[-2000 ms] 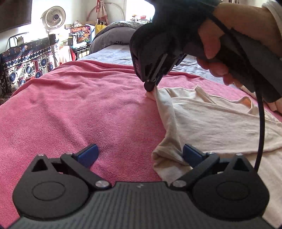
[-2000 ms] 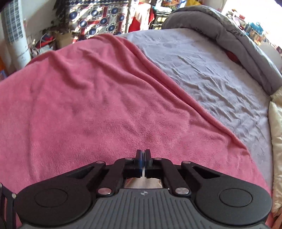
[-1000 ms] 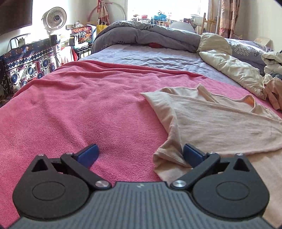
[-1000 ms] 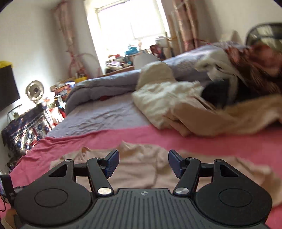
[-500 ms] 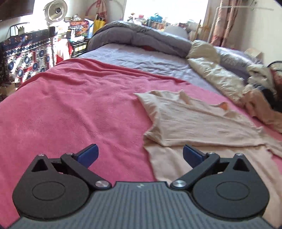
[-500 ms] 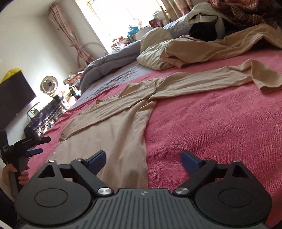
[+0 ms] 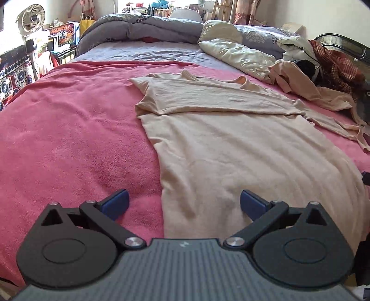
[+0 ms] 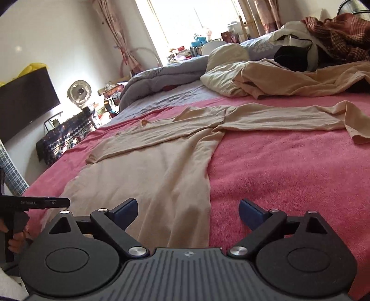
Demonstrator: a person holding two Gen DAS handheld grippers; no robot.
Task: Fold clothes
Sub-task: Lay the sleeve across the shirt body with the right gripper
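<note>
A beige long-sleeved garment (image 7: 231,143) lies flat on the pink blanket (image 7: 69,129), with its left sleeve folded across the chest. Its other sleeve (image 8: 289,118) stretches out to the right over the pink blanket (image 8: 289,176). My left gripper (image 7: 183,203) stands open over the garment's lower left hem, holding nothing. My right gripper (image 8: 188,211) is open too, straddling the lower right edge of the garment (image 8: 148,171). The left handheld unit (image 8: 34,202) shows at the far left of the right wrist view, held by a hand.
A heap of clothes (image 7: 323,67) and a cream pillow (image 7: 233,54) lie at the back right of the bed. A grey duvet (image 7: 143,29) is rolled at the head. A fan (image 7: 31,16) and a patterned cloth (image 7: 11,69) stand to the left beside the bed.
The right gripper let go of the folded sleeve, opened and swung back to the garment's lower right edge. My left gripper drew back toward the hem, staying open.
</note>
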